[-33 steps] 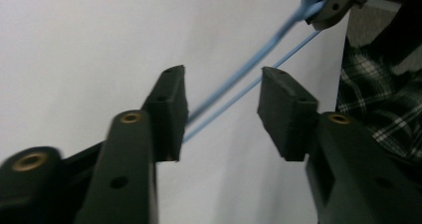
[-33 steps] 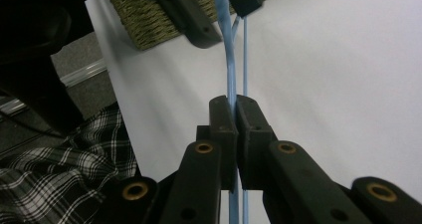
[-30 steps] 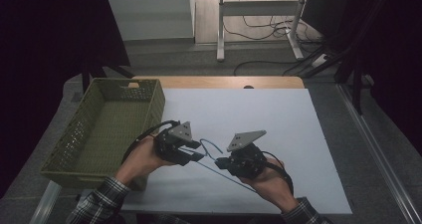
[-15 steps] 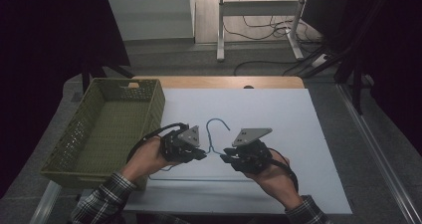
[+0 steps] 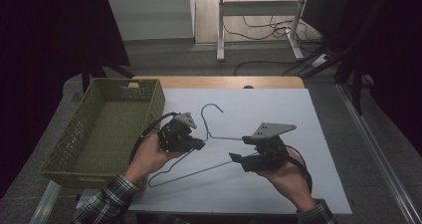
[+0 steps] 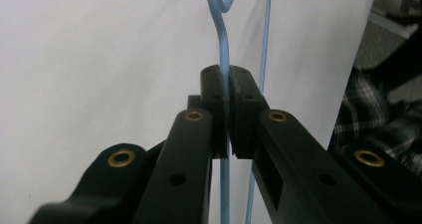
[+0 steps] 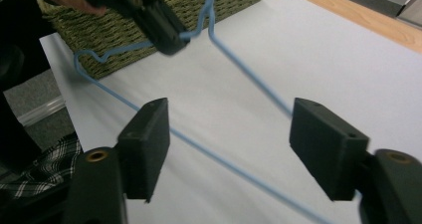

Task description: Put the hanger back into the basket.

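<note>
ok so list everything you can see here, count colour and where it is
wire hanger: one, light blue, on the white sheet between the two tools, hook pointing away from the person
basket: one, olive green, at the table's left edge
sheet: one, white, covering most of the table
table: one, wooden strip showing at the far edge
desk frame: one, pale, on the floor beyond, cables beside it
left tool: one, black, shut on the hanger's wire below the hook
right tool: one, black, jaws just opened, wire between them untouched
sleeves: two, plaid, bottom edge
</note>
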{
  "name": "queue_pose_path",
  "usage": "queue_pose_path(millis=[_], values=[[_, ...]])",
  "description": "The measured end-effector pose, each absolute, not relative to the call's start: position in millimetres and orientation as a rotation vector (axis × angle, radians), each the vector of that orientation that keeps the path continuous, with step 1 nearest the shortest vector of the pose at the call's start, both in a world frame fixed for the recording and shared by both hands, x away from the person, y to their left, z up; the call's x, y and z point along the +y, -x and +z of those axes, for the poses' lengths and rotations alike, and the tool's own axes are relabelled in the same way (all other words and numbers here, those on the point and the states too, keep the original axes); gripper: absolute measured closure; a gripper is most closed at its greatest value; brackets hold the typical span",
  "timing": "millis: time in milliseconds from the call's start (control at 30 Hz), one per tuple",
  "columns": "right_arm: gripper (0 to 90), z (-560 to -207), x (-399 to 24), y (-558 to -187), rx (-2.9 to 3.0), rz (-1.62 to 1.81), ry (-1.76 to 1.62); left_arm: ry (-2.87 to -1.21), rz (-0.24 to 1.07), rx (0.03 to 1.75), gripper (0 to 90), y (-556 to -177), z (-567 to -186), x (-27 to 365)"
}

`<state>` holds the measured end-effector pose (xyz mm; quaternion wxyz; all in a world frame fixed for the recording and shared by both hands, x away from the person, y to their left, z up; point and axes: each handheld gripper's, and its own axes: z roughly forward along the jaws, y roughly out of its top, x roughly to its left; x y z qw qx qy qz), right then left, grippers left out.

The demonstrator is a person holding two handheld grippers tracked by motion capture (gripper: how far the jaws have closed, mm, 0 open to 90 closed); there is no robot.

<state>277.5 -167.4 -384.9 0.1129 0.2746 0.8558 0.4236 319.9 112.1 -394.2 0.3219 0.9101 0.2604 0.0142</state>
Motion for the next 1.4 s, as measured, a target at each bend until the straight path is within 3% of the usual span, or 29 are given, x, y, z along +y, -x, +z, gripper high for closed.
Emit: queue_pose_path(millis=[167,400,867,1400], values=[[16.5,-394,-180,-274,2.5,1.24,-0.842,-2.344,0.048,0.787,87.7,-326,-384,116],[8.6,-398,-199,-270,2.446,1.281,-0.924,-2.31,0.09,0.86,87.7,-333,-355,126],[5.7,-406,-222,-266,2.42,1.291,-1.005,-2.258,0.24,0.999,87.7,-345,-304,176],[0.5,-431,-244,-263,2.39,1.231,-1.089,-2.222,0.379,1.195,87.8,-345,-305,263]])
